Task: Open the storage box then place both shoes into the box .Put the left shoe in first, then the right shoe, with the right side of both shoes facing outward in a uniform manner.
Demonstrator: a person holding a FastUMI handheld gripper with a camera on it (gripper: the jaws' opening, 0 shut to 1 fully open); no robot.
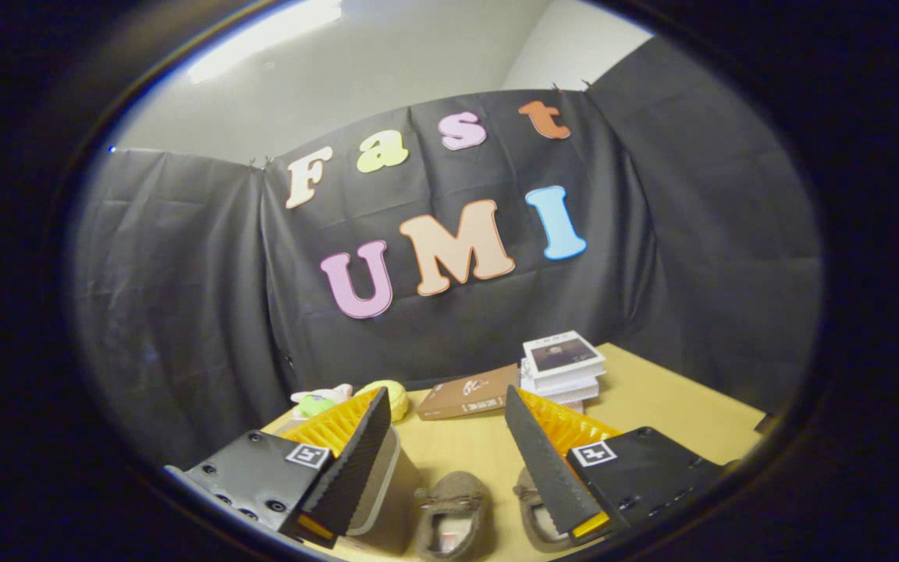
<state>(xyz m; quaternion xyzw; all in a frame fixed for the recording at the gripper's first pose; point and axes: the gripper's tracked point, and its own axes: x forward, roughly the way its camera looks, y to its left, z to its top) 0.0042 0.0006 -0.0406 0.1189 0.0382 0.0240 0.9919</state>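
The gripper (443,437) is low in the frame with its two fingers wide apart and nothing held. Two brown shoes sit on the yellow worktop (676,414) at the bottom middle. One shoe (453,515) lies between the fingers. The other shoe (534,515) is partly hidden under the right finger. A pale storage box (387,492) stands just behind the left finger. Farther back, books (563,367) are piled up, near a brown book (469,394) and soft toys (340,400).

Two brown slipper-like shoes lie side by side on the counter, one (453,515) between the jaws, the other (534,511) partly behind the right one. The translucent storage box (387,488) stands just left, lid state unclear.
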